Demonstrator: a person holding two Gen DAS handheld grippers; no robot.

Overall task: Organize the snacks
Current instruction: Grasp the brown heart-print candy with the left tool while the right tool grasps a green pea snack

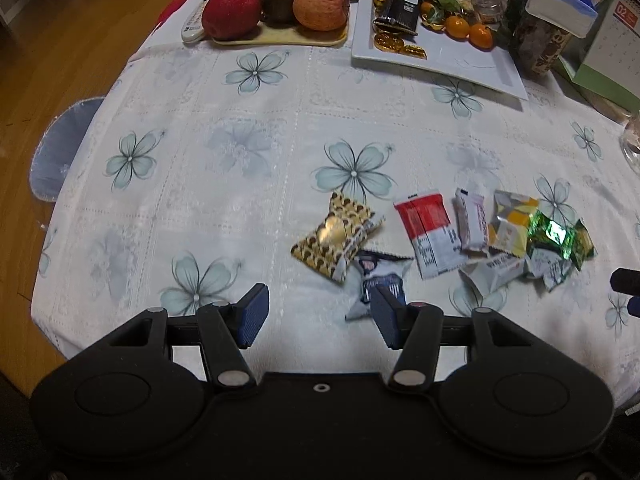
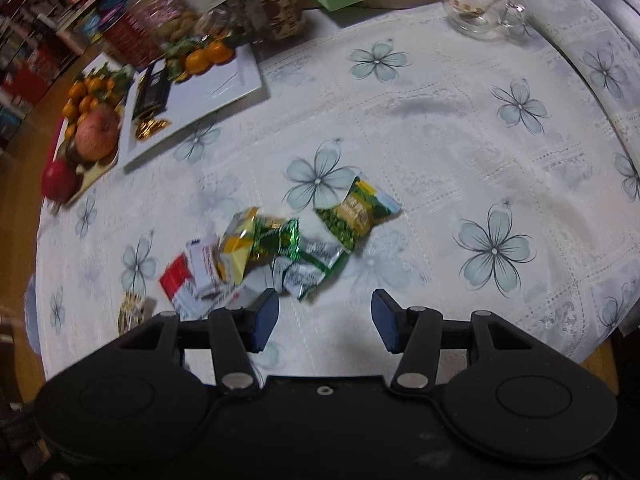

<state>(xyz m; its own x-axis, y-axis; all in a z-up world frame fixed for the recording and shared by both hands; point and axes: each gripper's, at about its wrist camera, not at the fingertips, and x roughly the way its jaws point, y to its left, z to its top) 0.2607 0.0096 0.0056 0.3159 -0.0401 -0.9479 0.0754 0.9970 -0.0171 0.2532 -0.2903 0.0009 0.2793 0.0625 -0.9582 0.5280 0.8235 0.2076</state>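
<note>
Several wrapped snacks lie in a loose pile on the flowered tablecloth. In the left wrist view I see a gold patterned packet [image 1: 338, 236], a dark blue and white packet [image 1: 380, 280], a red and white packet [image 1: 430, 232], a yellow packet [image 1: 510, 222] and a shiny green one [image 1: 556, 236]. My left gripper [image 1: 320, 316] is open and empty above the table, just short of the blue packet. In the right wrist view a green snack bag [image 2: 356, 212] lies apart from the pile [image 2: 256, 256]. My right gripper [image 2: 324, 320] is open and empty, just short of the pile.
A white rectangular plate [image 1: 460, 60] with gold coins, a dark packet and small oranges stands at the back. A fruit tray [image 1: 280, 38] with apples sits left of it. Jars and boxes crowd the back right. A glass bowl [image 2: 476, 4] stands far right. The table edge is at left.
</note>
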